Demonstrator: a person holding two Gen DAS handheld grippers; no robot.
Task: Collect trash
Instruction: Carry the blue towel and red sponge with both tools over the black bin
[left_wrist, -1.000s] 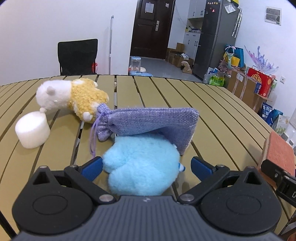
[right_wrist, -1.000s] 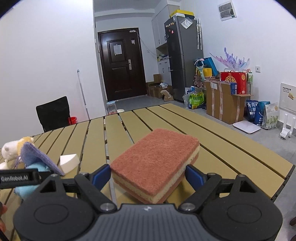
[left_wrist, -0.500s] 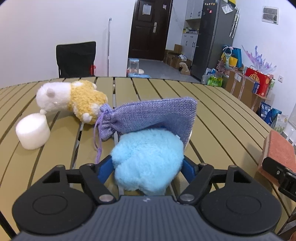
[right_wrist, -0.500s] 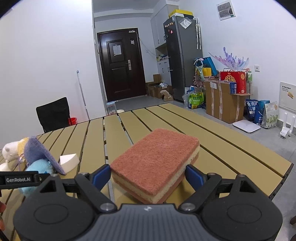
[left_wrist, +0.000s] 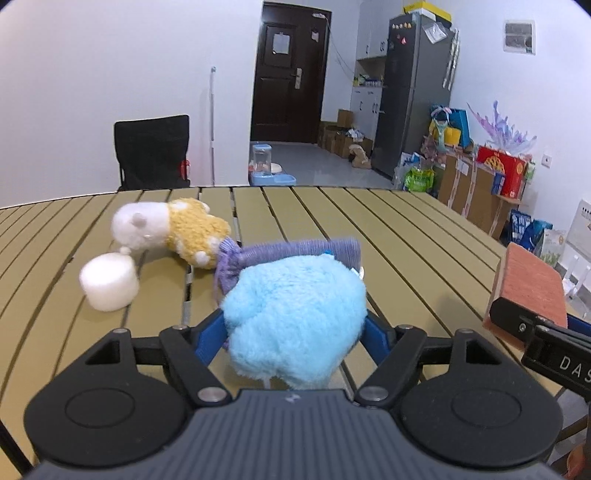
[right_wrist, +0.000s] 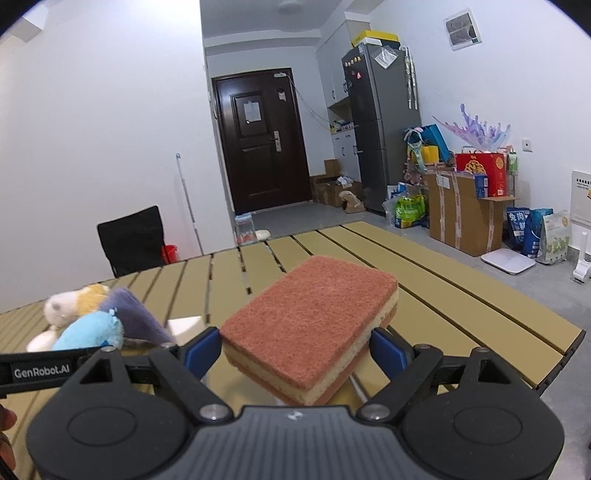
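Overhead, white walls ring a slatted table (left_wrist: 406, 236); left jaws grip blue plush (left_wrist: 295, 317), right jaws a sponge (right_wrist: 314, 325).

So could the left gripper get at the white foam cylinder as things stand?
Probably not yet: the left gripper is shut on the blue plush ball, so its jaws are full. The white foam cylinder itself lies unobstructed on the table, ahead to its left.
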